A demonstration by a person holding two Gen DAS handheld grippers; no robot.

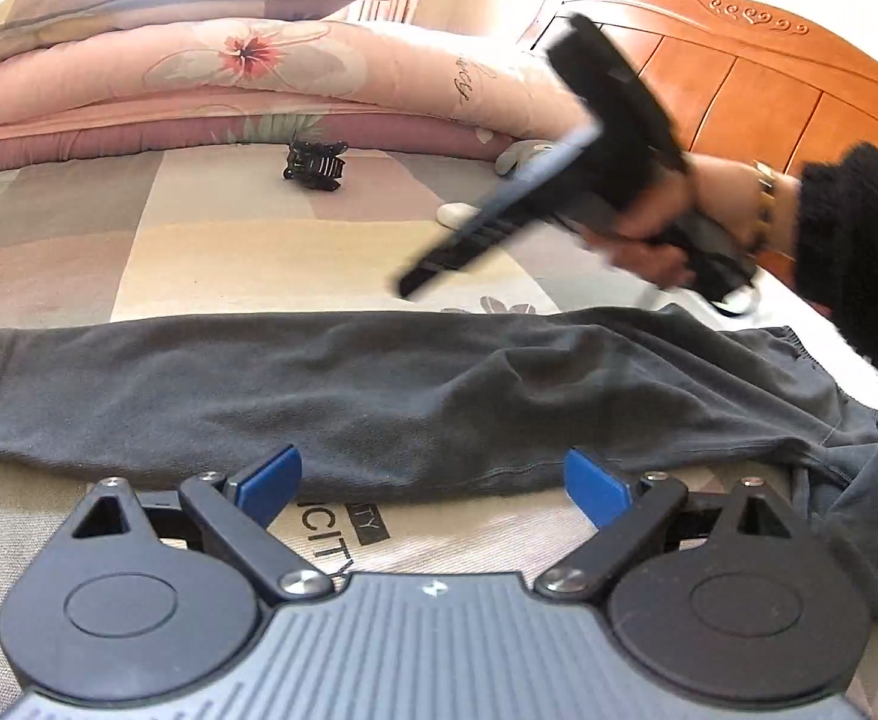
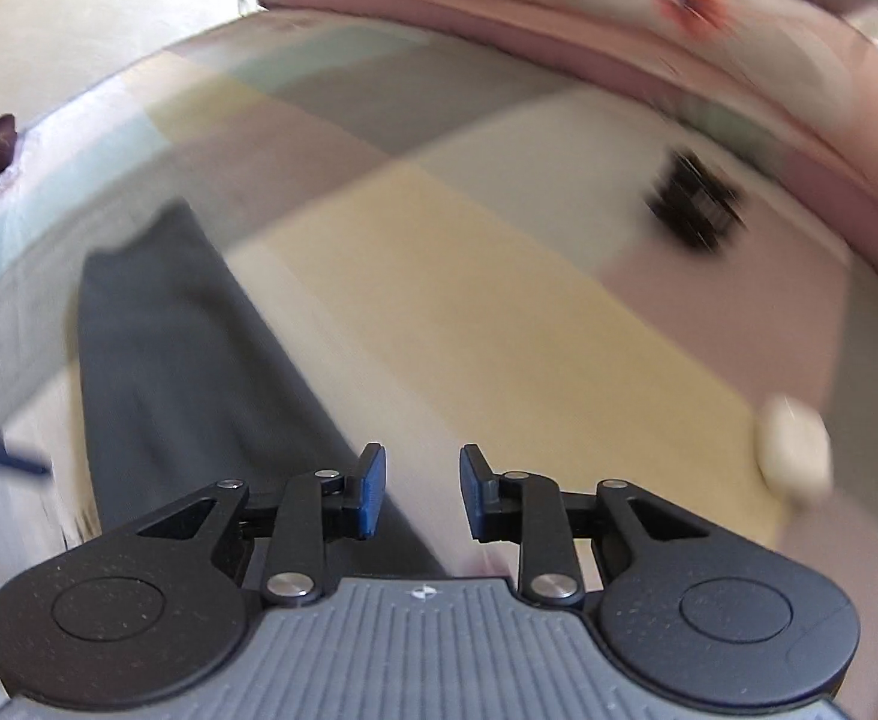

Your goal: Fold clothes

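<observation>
Spread wide, left gripper (image 1: 433, 483) fingers empty at near edge of dark grey garment (image 1: 379, 396) lying flat on bed (image 1: 211, 252). Parted too, right gripper (image 2: 418, 489), empty, hand-held, raised over garment's far side.

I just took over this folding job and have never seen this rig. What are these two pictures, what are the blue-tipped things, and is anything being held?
Each picture comes from a camera on a hand-held gripper, looking out along its two blue-padded fingers. The left gripper is wide open at the near edge of dark grey trousers lying lengthwise on a patchwork bedsheet. The left view also shows the right gripper, blurred, gripped by a hand above the trousers. Its own view shows it open and empty. A black hair clip lies near the folded quilt. Nothing is held.
</observation>
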